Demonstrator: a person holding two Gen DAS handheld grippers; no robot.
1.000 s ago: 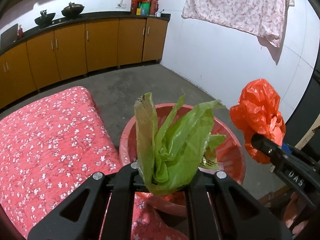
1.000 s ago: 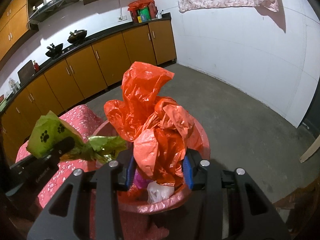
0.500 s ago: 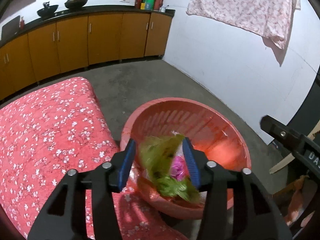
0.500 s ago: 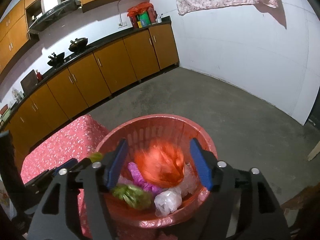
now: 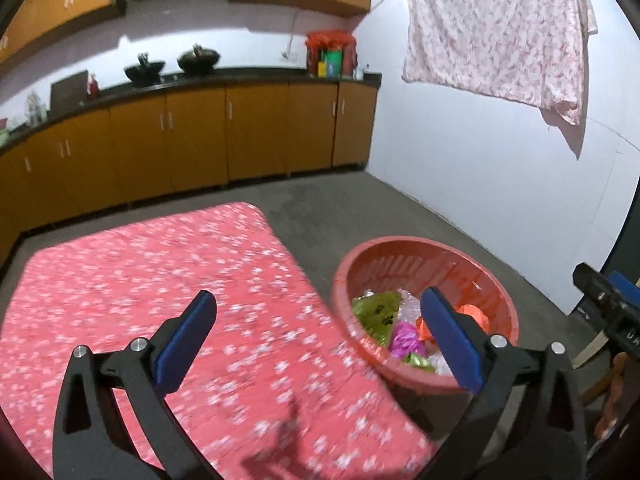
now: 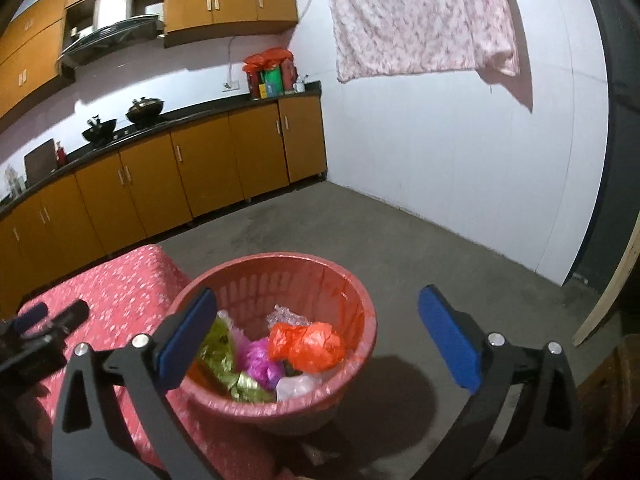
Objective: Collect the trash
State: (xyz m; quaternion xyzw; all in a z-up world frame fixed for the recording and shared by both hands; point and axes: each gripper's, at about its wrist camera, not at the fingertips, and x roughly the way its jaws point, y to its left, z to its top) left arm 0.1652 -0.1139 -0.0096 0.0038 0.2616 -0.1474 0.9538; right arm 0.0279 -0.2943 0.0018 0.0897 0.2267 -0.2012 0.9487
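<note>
A red plastic basket [image 6: 344,280] stands on the floor beside the table and also shows in the left wrist view [image 5: 416,252]. In it lie an orange plastic bag [image 6: 308,344], a green paw-print bag [image 5: 378,312] that also shows in the right wrist view [image 6: 218,346], a magenta wrapper [image 6: 260,362] and clear plastic [image 6: 296,386]. My left gripper [image 5: 320,320] is open and empty above the table edge, left of the basket. My right gripper [image 6: 318,320] is open and empty above the basket.
A table with a red flowered cloth [image 5: 140,280] lies left of the basket. Brown kitchen cabinets [image 5: 192,140] run along the far wall with pots on the counter. A pink cloth [image 5: 496,28] hangs on the white wall. Grey concrete floor [image 6: 420,248] surrounds the basket.
Both grippers opened and dropped their bags into the basket: green from the left, orange from the right. Both then pulled up and back, the left swinging over the table.
</note>
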